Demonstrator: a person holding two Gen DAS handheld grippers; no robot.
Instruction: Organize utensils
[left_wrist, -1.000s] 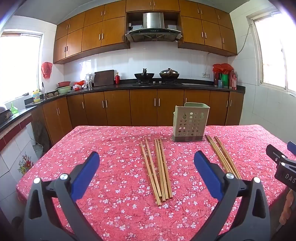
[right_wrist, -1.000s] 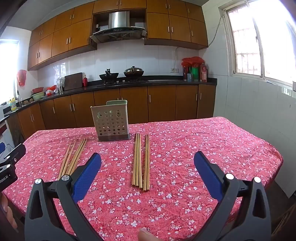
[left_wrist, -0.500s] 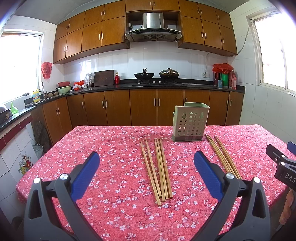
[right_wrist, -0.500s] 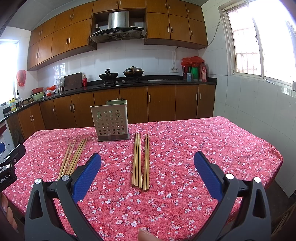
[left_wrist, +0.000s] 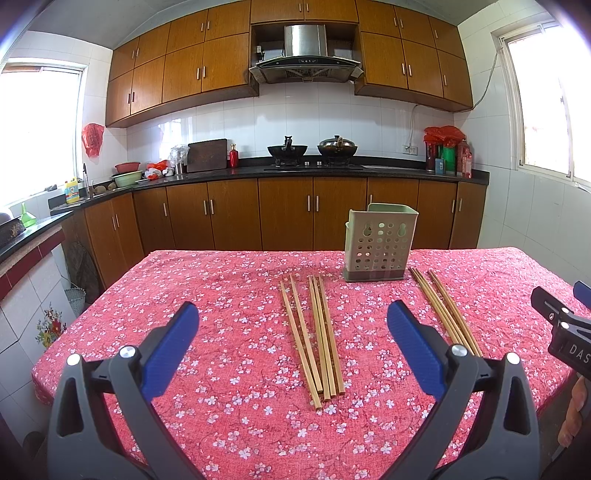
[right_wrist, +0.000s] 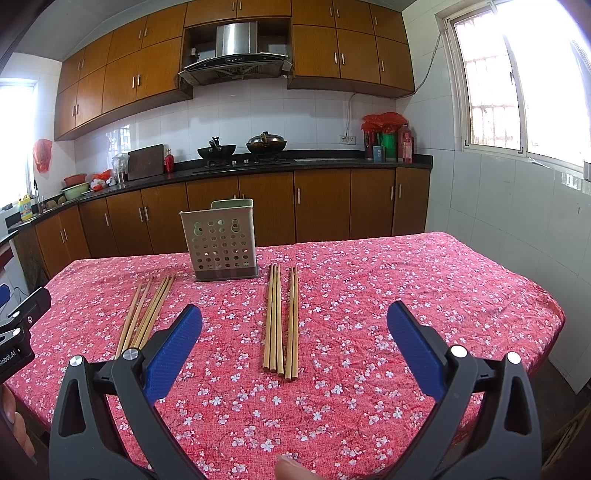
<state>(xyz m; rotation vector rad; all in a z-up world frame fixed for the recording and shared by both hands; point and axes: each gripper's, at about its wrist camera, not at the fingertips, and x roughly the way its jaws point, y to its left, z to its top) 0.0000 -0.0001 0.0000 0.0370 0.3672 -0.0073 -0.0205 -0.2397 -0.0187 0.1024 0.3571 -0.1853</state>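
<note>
Both hand-held grippers, left (left_wrist: 291, 325) and right (right_wrist: 293, 325), are wide open, and the thin chopsticks (left_wrist: 314, 332) ahead could slip or scatter when pinched.

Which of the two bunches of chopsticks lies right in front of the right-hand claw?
The bunch right of the holder: these chopsticks point straight between the right claw tips. The other bunch lies off leftward.

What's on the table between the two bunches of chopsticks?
Only bare flowered tablecloth between the left bunch and right bunch; the holder stands farther back. The right wrist view shows this.
</note>
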